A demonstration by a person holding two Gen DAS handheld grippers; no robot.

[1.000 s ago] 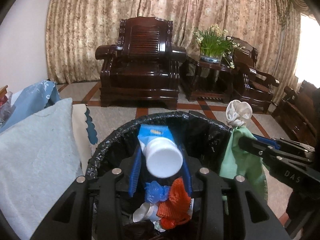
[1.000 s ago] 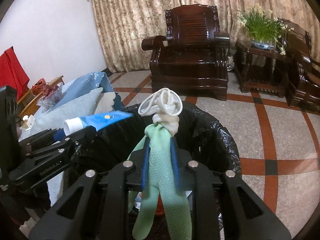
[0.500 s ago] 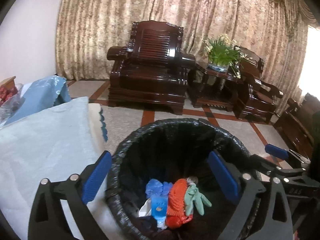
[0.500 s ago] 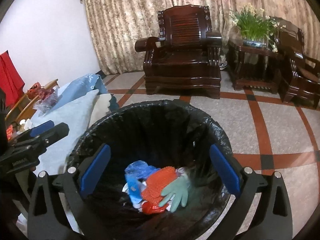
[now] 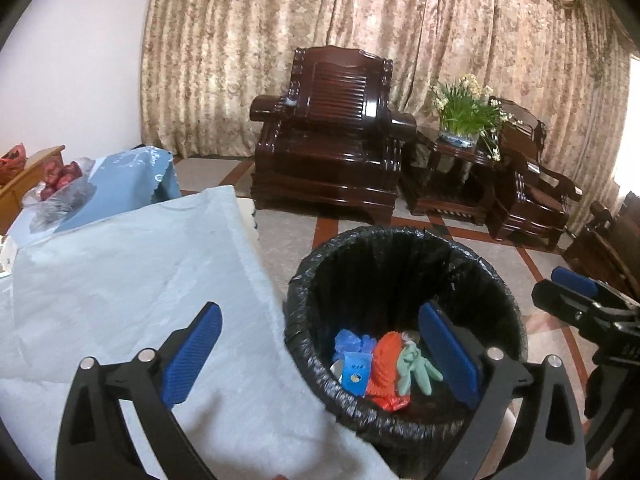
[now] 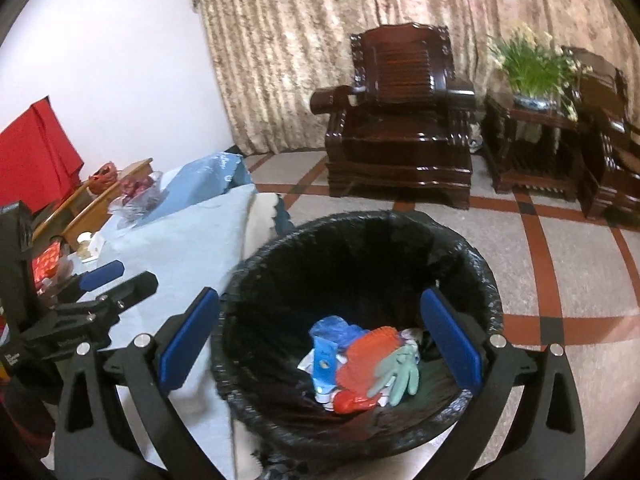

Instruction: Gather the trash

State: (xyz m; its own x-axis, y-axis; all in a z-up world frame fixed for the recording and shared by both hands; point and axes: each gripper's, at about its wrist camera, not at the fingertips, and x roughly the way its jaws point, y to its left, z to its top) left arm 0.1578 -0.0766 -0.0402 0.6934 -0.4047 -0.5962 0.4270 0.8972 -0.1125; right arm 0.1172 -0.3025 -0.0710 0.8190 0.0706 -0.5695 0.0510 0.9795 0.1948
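Both loads dropped since a second ago: blue tube (image 5: 355,372) and green glove (image 5: 416,364) left the jaws and now lie at the bottom of the black-lined bin (image 5: 496,280), next to the orange mesh (image 5: 386,360) and a blue crumpled bag (image 5: 352,340). Left to right: pale blue cloth (image 5: 132,280) covers the surface on the left, its edge running just beside the bin rim; left gripper (image 5: 320,348) is spread wide, nothing between the pads, one finger over the cloth, the other over the bin mouth. Right gripper (image 6: 320,336) likewise spread and empty, straddling the bin opening. Writing: tube face has a round yellow mark and small white print, unreadable; white lettering on the other gripper's body at the frame edge in each view is too small or cut off to read. Bin rim is clear all round, open tiled floor (image 6: 580,280) to the right and beyond it. Dark wooden armchair (image 5: 332,140) and side table with a flower pot (image 5: 460,136) stand well apart against the curtain (image 5: 280,40).
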